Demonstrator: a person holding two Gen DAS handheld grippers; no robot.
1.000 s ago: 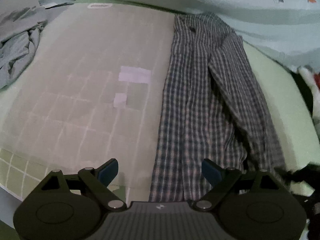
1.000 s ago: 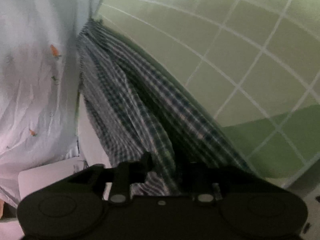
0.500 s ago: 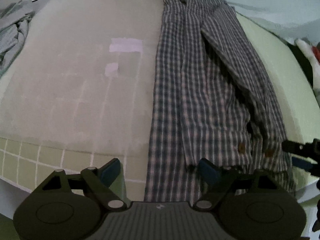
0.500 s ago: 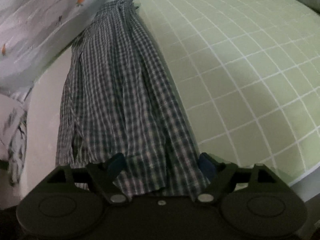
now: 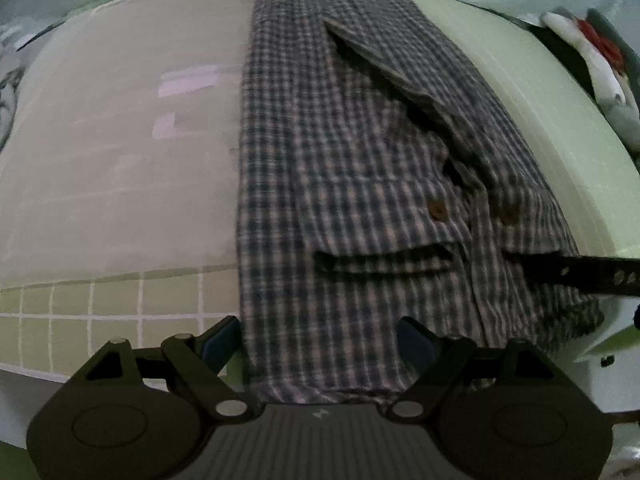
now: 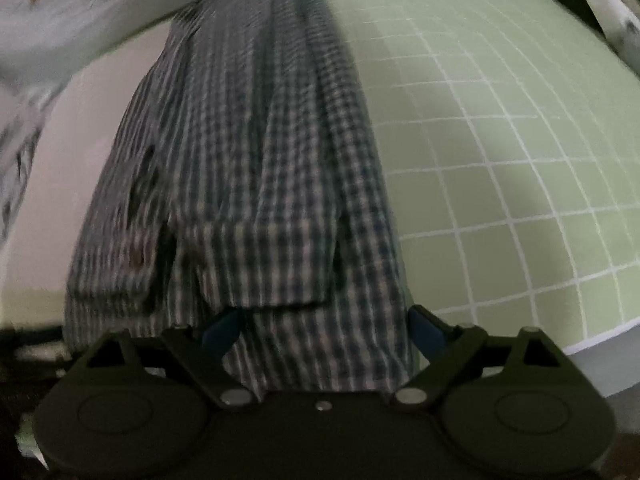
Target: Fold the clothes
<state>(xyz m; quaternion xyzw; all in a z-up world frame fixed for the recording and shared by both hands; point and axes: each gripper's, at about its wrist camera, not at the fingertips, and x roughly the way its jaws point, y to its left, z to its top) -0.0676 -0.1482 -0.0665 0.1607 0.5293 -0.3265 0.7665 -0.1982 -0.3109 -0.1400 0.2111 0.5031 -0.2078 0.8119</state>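
Note:
A dark plaid shirt lies as a long narrow strip on a green grid mat, one sleeve folded along its right side. My left gripper hangs over the shirt's near hem. Its jaws are wide but closing, the hem lies between the blue pads, and the pads do not press it. A dark finger of the other gripper reaches over the shirt's right edge. In the right wrist view the same shirt runs away from my right gripper. That gripper's jaws are opening, with the cloth lying loose between them.
The green grid mat spreads to the right of the shirt, and its front edge drops off near the grippers. A pale sheet covers the mat left of the shirt. Light printed bedding lies behind. A white and red cloth sits at the far right.
My right gripper let go of the bunched shirt, opened wide and rolled upright; the shirt now lies flat. My left gripper moved right and closer, over the shirt's near hem.

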